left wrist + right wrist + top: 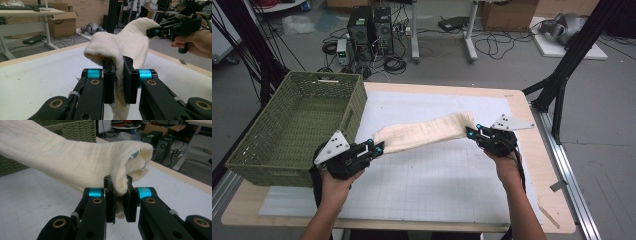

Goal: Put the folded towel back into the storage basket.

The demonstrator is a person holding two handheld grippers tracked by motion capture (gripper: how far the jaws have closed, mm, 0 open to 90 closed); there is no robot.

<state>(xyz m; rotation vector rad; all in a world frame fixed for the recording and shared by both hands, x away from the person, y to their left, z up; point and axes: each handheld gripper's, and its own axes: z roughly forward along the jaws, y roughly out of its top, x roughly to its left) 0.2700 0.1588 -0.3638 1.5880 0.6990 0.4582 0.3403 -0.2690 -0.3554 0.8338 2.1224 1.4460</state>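
Note:
A cream folded cloth [427, 131] hangs stretched above the white mat between both grippers. My left gripper [378, 147] is shut on its left end, just right of the basket. My right gripper [470, 132] is shut on its right end, slightly farther back. In the left gripper view the cloth [125, 47] is pinched between the black jaws and runs off to the other gripper [160, 31], held by a hand. In the right gripper view the cloth [75, 162] bunches over the jaws and stretches away to the left.
A green woven basket [294, 125] stands on the table's left side, close to my left gripper. A white gridded mat [437, 175] covers the wooden table [552, 200]. Computers, cables and boxes lie on the floor beyond the far edge.

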